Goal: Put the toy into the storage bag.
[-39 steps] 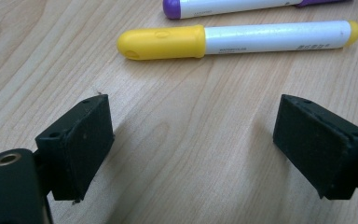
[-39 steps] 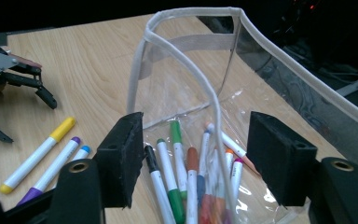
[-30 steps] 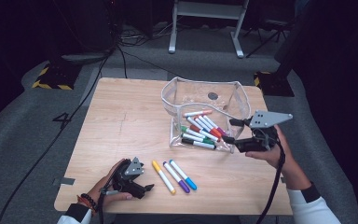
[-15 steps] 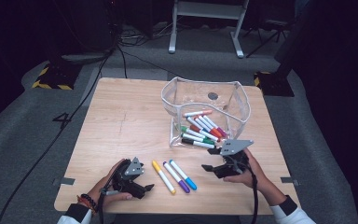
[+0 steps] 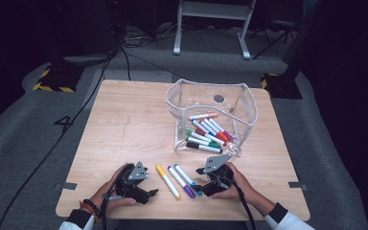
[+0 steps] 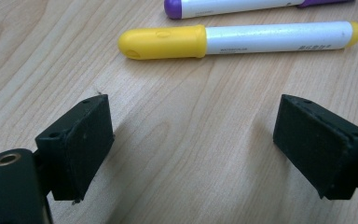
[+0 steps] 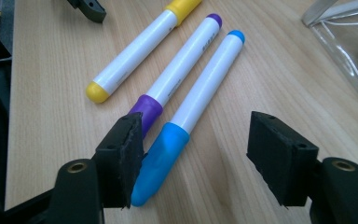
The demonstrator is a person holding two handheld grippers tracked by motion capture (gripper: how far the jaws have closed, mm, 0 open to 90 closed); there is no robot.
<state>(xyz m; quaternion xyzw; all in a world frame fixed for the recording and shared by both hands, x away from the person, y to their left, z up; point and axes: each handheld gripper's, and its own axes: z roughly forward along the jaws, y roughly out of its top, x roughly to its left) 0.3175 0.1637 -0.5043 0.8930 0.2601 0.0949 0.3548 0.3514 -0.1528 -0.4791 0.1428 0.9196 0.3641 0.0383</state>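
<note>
The right gripper (image 7: 196,156), jaws wide, straddles the cap end of the blue marker (image 7: 193,112) lying on the table (image 5: 124,124), ready to pinch it; the left gripper (image 6: 191,140) rests open nearby.

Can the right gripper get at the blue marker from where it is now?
Probably yes. The right gripper is open, with the blue marker cap already between its jaws. The purple marker lies close alongside, so the left jaw may nudge it when closing.

Yellow-capped marker (image 7: 135,51), purple-capped marker (image 7: 177,70), blue-capped marker (image 7: 191,109), all white-bodied, on pale wood table (image 5: 124,124)
</note>
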